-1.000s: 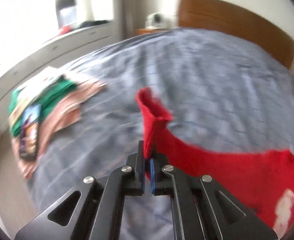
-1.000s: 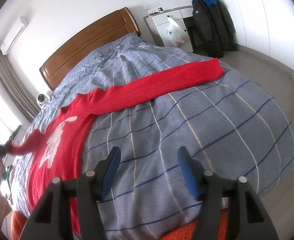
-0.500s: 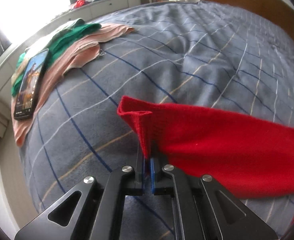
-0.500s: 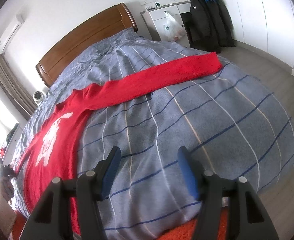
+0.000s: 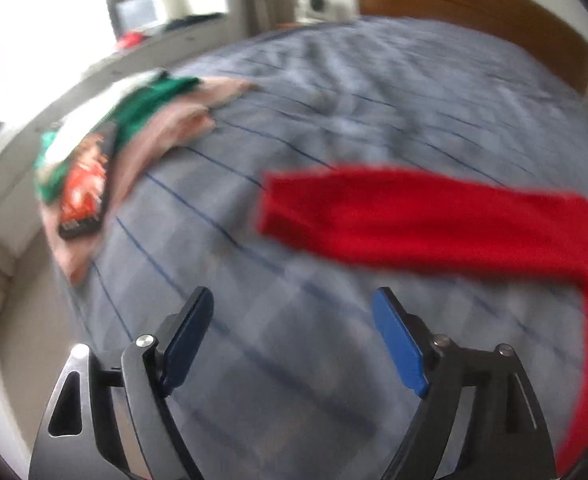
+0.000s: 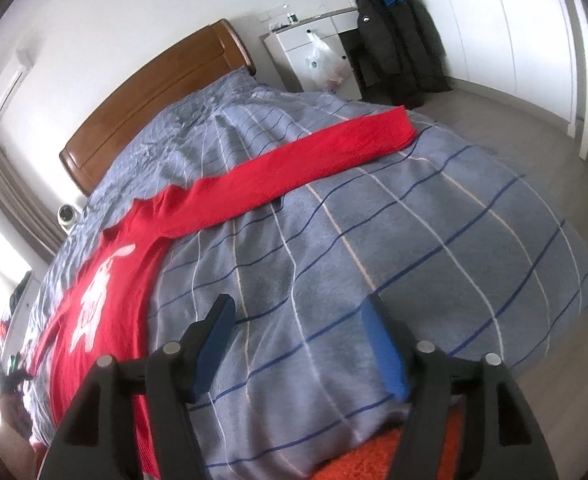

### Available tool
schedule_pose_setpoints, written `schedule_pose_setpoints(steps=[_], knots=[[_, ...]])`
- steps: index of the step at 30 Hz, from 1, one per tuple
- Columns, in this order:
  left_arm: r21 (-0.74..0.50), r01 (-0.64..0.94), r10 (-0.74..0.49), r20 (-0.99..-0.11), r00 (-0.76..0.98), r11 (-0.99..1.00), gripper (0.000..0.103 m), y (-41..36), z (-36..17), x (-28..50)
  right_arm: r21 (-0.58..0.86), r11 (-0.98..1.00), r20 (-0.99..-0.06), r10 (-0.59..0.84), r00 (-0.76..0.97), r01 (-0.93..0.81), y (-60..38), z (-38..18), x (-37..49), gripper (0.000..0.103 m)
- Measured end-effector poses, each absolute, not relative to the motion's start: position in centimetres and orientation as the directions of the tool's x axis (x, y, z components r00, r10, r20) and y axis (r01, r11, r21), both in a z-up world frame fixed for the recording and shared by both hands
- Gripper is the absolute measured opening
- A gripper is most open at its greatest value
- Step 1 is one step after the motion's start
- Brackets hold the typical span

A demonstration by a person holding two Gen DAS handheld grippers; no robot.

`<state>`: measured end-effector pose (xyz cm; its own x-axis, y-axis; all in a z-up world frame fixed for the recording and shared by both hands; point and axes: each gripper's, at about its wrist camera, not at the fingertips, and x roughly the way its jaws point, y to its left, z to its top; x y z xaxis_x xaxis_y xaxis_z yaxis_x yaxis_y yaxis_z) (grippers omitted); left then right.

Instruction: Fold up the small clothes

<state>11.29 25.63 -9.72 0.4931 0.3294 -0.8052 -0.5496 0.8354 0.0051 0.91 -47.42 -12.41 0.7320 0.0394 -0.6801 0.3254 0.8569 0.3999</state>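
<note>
A red long-sleeved sweater [image 6: 106,292] with a white figure on its chest lies spread flat on the grey checked bed [image 6: 413,240]. One sleeve [image 6: 301,160] stretches toward the far right edge of the bed. The other sleeve [image 5: 413,220] lies flat in the left wrist view, which is blurred. My left gripper [image 5: 294,340] is open and empty, a little short of that sleeve's cuff. My right gripper [image 6: 297,344] is open and empty above the bare bedding, right of the sweater's body.
A pile of folded clothes, green and pink [image 5: 154,120], lies at the bed's left edge with a phone [image 5: 84,188] on it. A wooden headboard [image 6: 154,92], a white dresser [image 6: 313,48] and a dark hanging coat [image 6: 393,40] stand beyond. Orange fabric [image 6: 373,456] shows below my right gripper.
My left gripper has opened and let go of the sleeve cuff, which now lies flat on the bed, and has drawn back. My right gripper has barely moved.
</note>
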Motion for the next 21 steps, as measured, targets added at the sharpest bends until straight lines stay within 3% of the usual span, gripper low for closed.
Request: schedule_pose_setpoints(steps=[7, 13, 21], knots=[[-0.163, -0.350, 0.067, -0.826, 0.560, 0.923, 0.090, 17.7, -10.9, 10.8, 0.436, 0.831, -0.675, 0.047, 0.736, 0.346, -48.1, -12.7, 0.8, 0.066], [-0.059, -0.333, 0.131, -0.844, 0.520, 0.941, 0.102, 15.3, -13.3, 12.7, 0.432, 0.832, -0.671, 0.038, 0.741, 0.348, -48.1, -12.5, 0.5, 0.066], [-0.048, -0.320, 0.143, -0.824, 0.548, 0.946, 0.103, 15.3, -13.9, 12.7, 0.439, 0.821, -0.680, 0.039, 0.732, 0.365, -48.3, -12.8, 0.6, 0.067]])
